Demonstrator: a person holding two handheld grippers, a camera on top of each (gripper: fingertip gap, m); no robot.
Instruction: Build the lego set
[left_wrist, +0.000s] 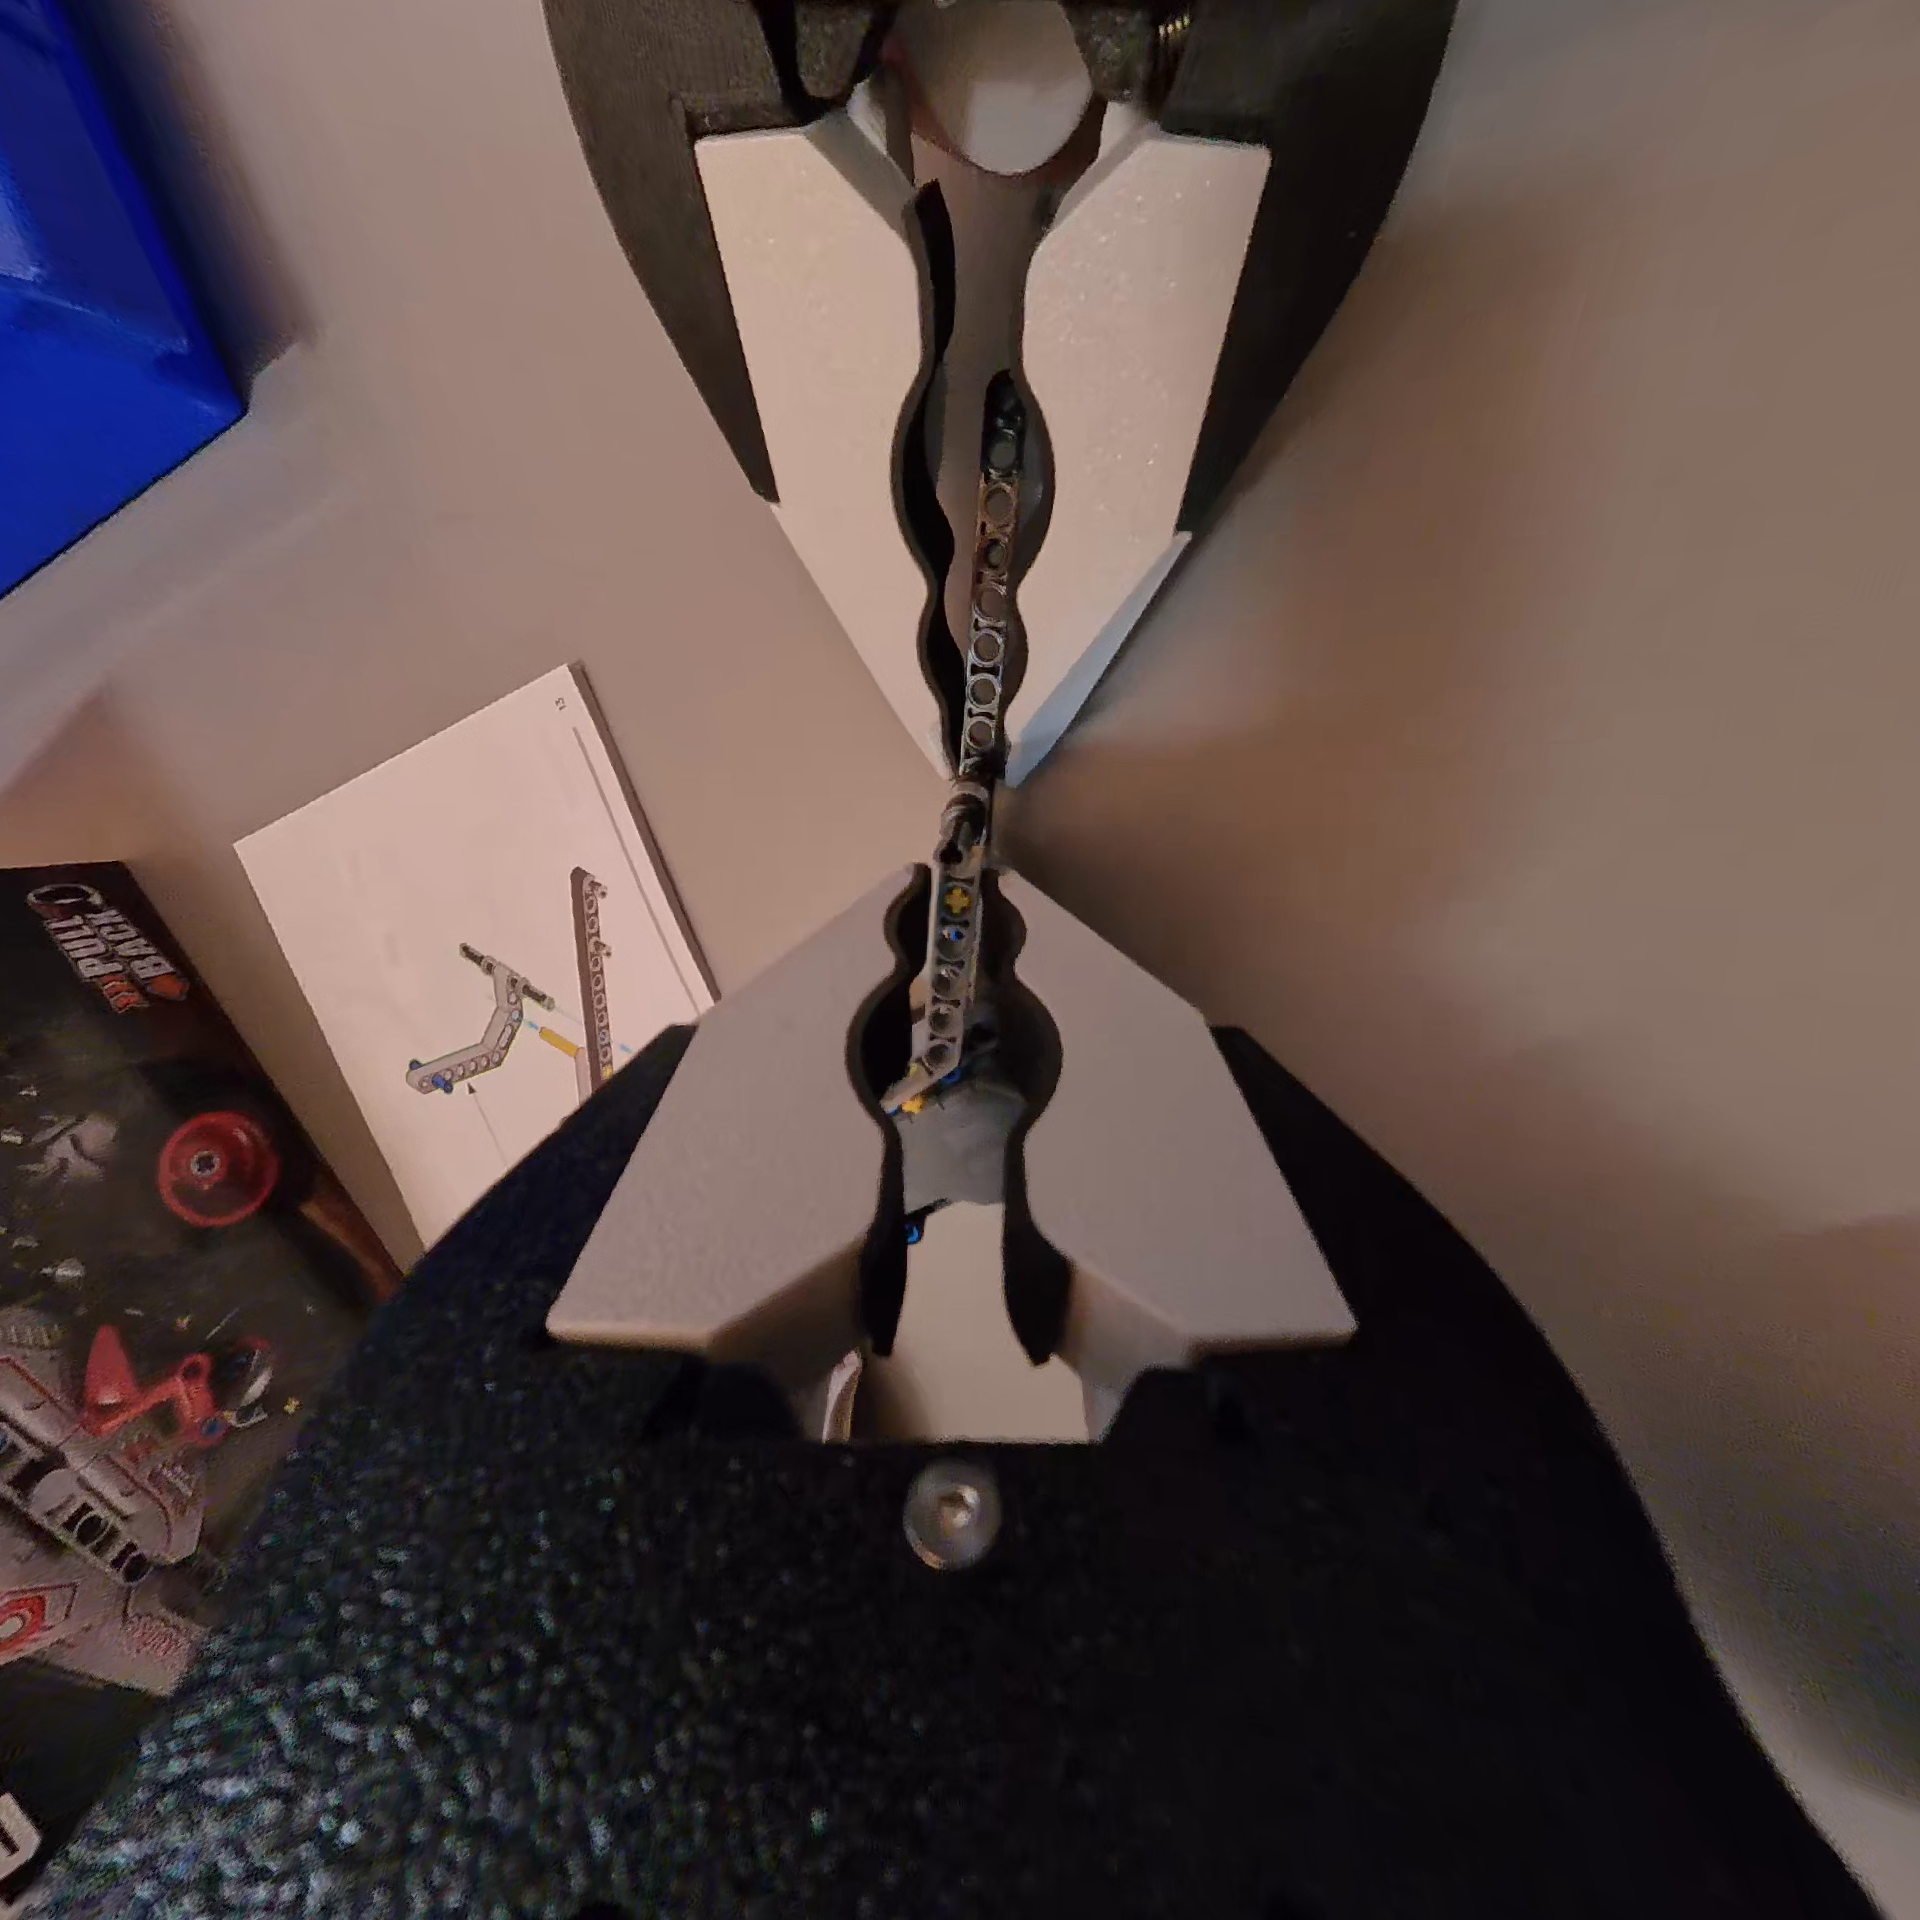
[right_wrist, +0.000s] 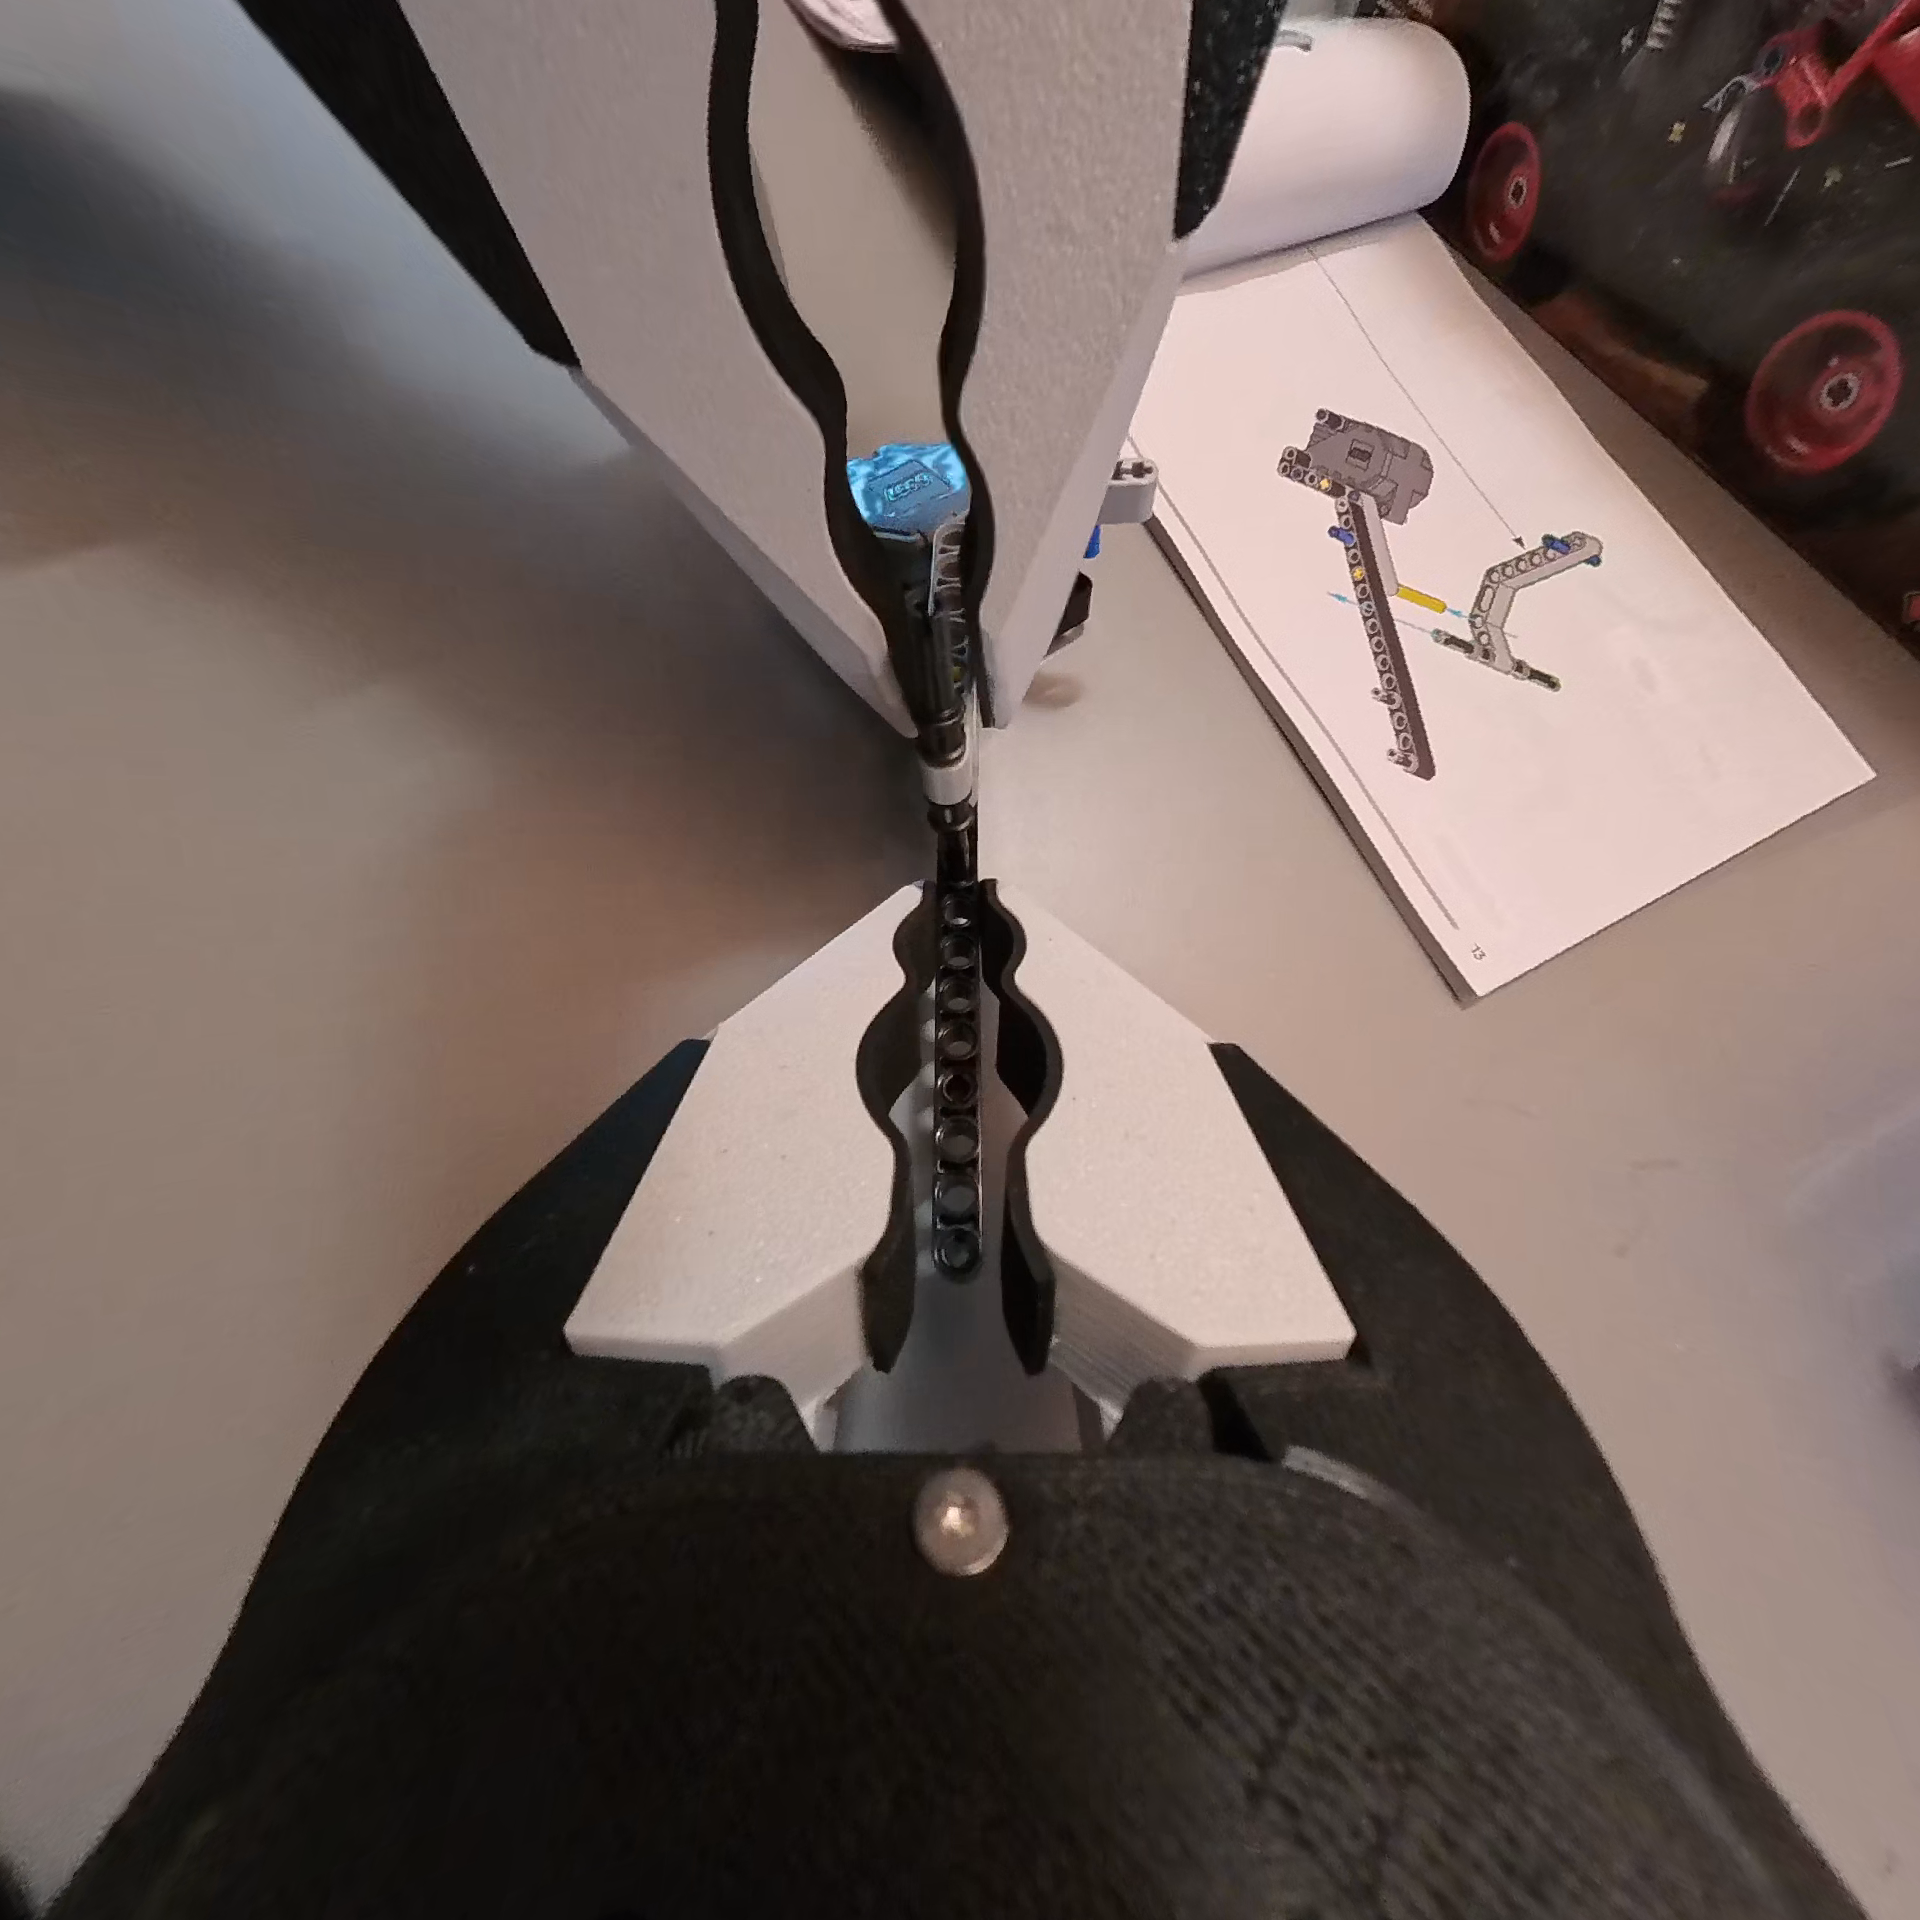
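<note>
In the left wrist view my left gripper (left_wrist: 961, 883) is shut on a light grey angled beam (left_wrist: 951, 971) with blue and yellow pins. More small parts sit behind the beam, between the fingers. My right gripper (left_wrist: 977, 771) faces it from above, shut on a long dark beam with holes (left_wrist: 987, 603). The two pieces meet end to end at a black pin (left_wrist: 968, 816). In the right wrist view my right gripper (right_wrist: 954, 891) holds the long dark beam (right_wrist: 956, 1091). My left gripper (right_wrist: 951, 722) is above, with a blue part (right_wrist: 904, 488) between its fingers.
Both grippers are held above a grey table (right_wrist: 416, 831). An open instruction booklet (left_wrist: 468, 935) (right_wrist: 1507, 644) lies on it, with the dark set box (left_wrist: 125, 1247) (right_wrist: 1766, 260) beside it. A blue bin (left_wrist: 83, 260) stands at the far left. Both grippers' tips are close together, under 4 cm apart.
</note>
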